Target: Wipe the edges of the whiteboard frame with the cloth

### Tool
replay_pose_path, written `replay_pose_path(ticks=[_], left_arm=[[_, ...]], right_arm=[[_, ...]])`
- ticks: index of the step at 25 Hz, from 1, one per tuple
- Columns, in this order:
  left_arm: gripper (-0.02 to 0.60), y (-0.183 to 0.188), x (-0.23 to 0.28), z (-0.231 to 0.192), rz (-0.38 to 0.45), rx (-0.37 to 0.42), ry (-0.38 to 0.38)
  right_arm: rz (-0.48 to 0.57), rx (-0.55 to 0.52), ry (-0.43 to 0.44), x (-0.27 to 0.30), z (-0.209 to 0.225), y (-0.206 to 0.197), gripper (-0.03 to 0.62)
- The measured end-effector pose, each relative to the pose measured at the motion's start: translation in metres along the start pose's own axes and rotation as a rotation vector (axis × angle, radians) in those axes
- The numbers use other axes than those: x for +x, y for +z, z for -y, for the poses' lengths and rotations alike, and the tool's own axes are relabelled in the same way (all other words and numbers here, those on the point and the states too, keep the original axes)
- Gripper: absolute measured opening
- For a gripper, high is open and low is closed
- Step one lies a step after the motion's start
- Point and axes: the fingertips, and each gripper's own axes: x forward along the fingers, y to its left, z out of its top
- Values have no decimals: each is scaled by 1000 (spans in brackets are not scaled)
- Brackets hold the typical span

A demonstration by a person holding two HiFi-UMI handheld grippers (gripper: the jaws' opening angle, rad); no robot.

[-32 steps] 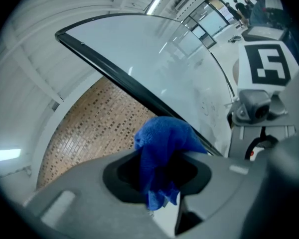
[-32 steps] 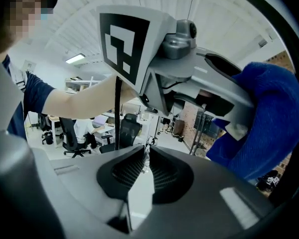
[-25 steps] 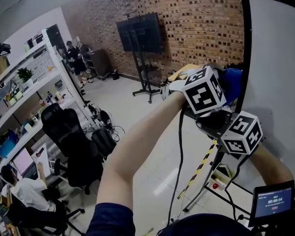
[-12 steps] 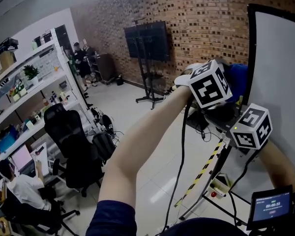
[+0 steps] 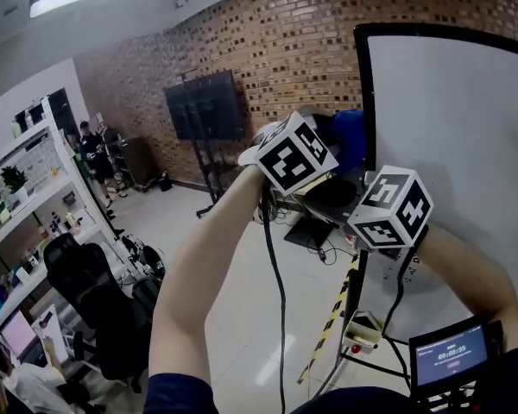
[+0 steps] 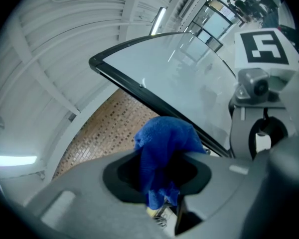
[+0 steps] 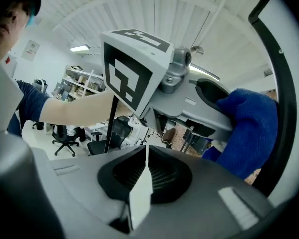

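Note:
The whiteboard (image 5: 466,145) stands at the right, and its black frame (image 5: 363,102) runs up to the top-left corner. My left gripper (image 6: 162,169) is shut on a blue cloth (image 6: 164,143), which bunches out of the jaws next to the frame (image 6: 139,86). In the head view the cloth (image 5: 350,138) sits against the frame's left edge, beyond the left marker cube (image 5: 293,153). My right gripper (image 7: 143,179) is shut with nothing between its jaws, which have just closed the last bit. Its cube (image 5: 390,207) hangs just below and right of the left one. The right gripper view shows the cloth (image 7: 251,128) beside the frame (image 7: 285,108).
A brick wall (image 5: 276,50) lies behind, with a dark screen on a stand (image 5: 204,106). Shelves (image 5: 26,205), office chairs (image 5: 91,296) and a seated person (image 5: 17,373) fill the left. A striped board leg (image 5: 332,317) and a small display (image 5: 449,352) are below.
Both grippers have risen along the frame's left edge with the cloth. The head view has tilted up, so the board's top-left corner now shows.

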Motion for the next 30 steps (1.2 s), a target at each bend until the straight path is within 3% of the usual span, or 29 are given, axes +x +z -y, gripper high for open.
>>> replay_pose_path(ticks=[8, 30], left_arm=[[120, 15, -2, -27, 24, -29, 35], [120, 49, -27, -86, 41, -1, 139]], right_arm=[[-13, -33, -27, -8, 4, 15, 18], [71, -82, -138, -27, 44, 73, 14]])
